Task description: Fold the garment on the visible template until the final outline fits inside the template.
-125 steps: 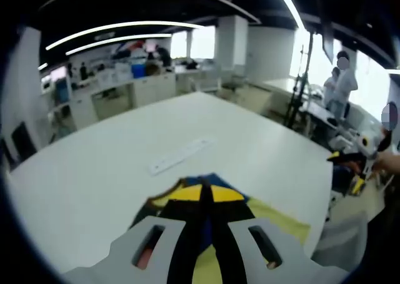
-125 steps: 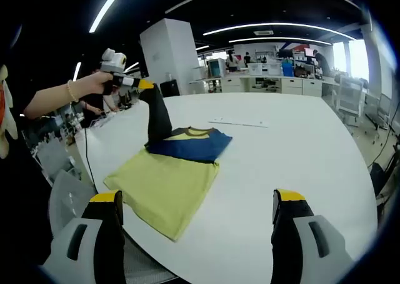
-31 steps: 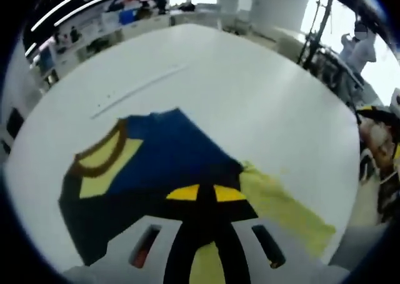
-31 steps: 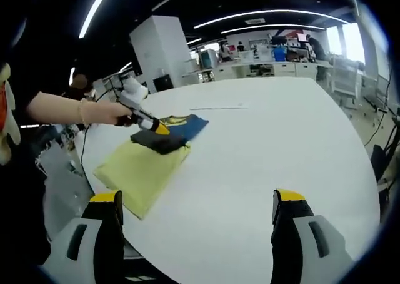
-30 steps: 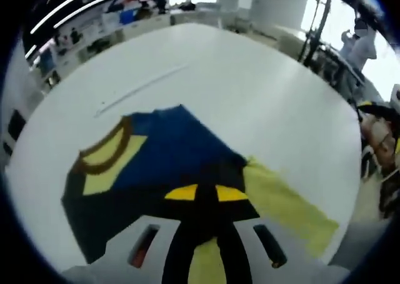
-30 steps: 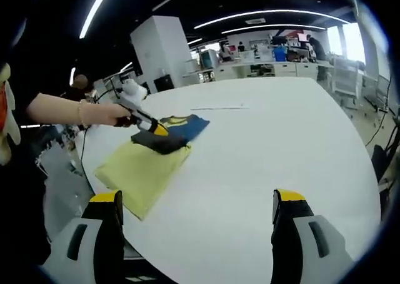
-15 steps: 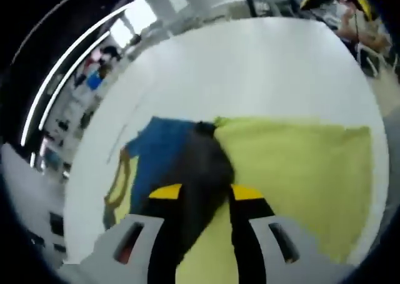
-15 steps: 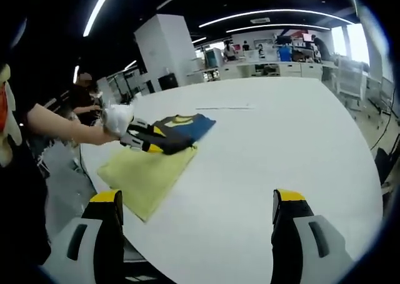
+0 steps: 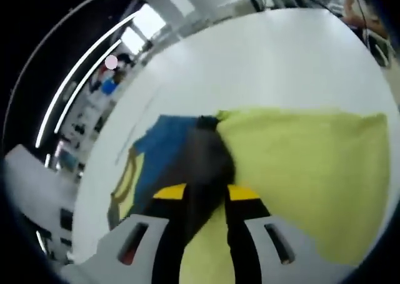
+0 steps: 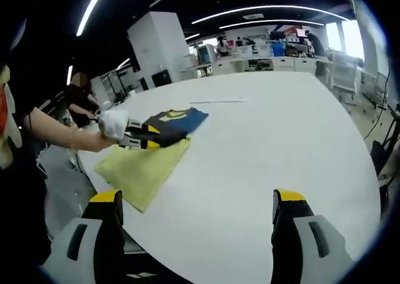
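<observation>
The garment is a T-shirt lying on the white table [image 10: 262, 146]. Its body is yellow [image 9: 300, 159] [image 10: 140, 165], its top part blue [image 9: 162, 146] [image 10: 184, 118] with a yellow neck patch and a brown collar [image 9: 128, 171]. A dark sleeve [image 9: 206, 159] is folded in over the middle. My left gripper [image 9: 205, 193] is shut on this sleeve and holds it low over the shirt. In the right gripper view a person's hand holds the left gripper [image 10: 147, 137] over the shirt. My right gripper [image 10: 199, 199] is open and holds nothing, well back from the shirt.
A thin pale strip [image 10: 215, 101] lies on the table beyond the shirt. The shirt lies close to the table's edge [image 10: 94, 171], where a person's arm [image 10: 56, 131] reaches in. Desks and shelves [image 10: 275, 62] stand far behind.
My left gripper has carried the dark sleeve across the blue top part and down onto the shirt's middle. The right gripper has stayed open and hardly moved.
</observation>
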### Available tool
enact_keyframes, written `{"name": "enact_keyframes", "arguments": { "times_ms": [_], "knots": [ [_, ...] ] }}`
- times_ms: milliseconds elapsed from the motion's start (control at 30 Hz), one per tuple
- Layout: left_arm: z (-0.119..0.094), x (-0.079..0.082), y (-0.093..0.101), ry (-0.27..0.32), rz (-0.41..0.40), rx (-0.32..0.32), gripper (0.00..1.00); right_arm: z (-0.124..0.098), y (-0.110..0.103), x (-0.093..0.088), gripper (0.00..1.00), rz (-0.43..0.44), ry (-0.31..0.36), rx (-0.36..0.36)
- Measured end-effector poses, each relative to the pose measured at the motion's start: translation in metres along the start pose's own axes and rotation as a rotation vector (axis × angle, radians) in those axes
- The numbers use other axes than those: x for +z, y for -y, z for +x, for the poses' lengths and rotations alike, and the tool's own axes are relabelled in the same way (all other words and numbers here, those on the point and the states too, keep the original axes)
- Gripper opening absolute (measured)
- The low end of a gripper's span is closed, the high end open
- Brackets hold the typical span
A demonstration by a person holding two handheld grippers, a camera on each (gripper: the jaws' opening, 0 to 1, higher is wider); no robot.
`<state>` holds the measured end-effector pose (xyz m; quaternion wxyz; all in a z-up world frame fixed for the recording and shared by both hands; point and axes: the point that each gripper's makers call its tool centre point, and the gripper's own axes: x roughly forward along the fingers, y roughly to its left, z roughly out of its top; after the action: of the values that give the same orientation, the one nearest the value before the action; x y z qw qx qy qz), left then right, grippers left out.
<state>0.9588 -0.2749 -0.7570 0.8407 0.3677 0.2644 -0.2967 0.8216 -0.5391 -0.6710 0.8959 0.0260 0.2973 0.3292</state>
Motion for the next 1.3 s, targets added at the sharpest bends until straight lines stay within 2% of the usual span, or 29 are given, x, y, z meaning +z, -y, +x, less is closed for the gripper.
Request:
{"name": "enact_keyframes", "arguments": {
  "times_ms": [67,167,233,267,333,467,633,933,1167,1300],
  "knots": [
    [0.002,0.001,-0.001,-0.001,-0.012,0.005,0.16,0.001,-0.002,0.001,1.00,-0.003,-0.002,0.002],
    [0.007,0.004,0.003,0.012,-0.075,-0.006,0.09,0.000,0.000,0.003,1.00,-0.005,-0.001,0.001],
    [0.008,0.006,0.004,0.022,-0.183,-0.010,0.05,-0.001,0.001,0.004,1.00,-0.007,-0.001,-0.003],
    [0.008,0.008,0.004,0.029,-0.293,-0.006,0.01,-0.001,0.001,0.004,1.00,-0.006,-0.001,-0.005],
    [0.009,0.011,0.002,0.041,-0.407,0.007,0.00,-0.002,0.001,0.004,1.00,-0.004,-0.001,-0.008],
    [0.011,0.015,0.008,0.047,-0.540,-0.005,0.00,-0.001,-0.001,0.003,1.00,-0.003,-0.006,-0.008],
    [0.011,0.018,0.014,0.051,-0.535,-0.020,0.00,-0.002,0.001,0.003,1.00,-0.001,-0.002,-0.009],
    [0.010,0.026,0.032,0.056,-0.550,-0.075,0.06,-0.003,0.001,0.005,1.00,-0.002,0.002,-0.013],
    [0.009,0.025,0.035,0.060,-0.570,-0.103,0.10,-0.005,-0.001,0.009,1.00,-0.011,0.007,-0.011],
    [-0.001,0.030,0.039,0.080,-0.589,-0.185,0.13,-0.004,-0.003,0.012,1.00,-0.020,0.011,-0.012]
  ]
}}
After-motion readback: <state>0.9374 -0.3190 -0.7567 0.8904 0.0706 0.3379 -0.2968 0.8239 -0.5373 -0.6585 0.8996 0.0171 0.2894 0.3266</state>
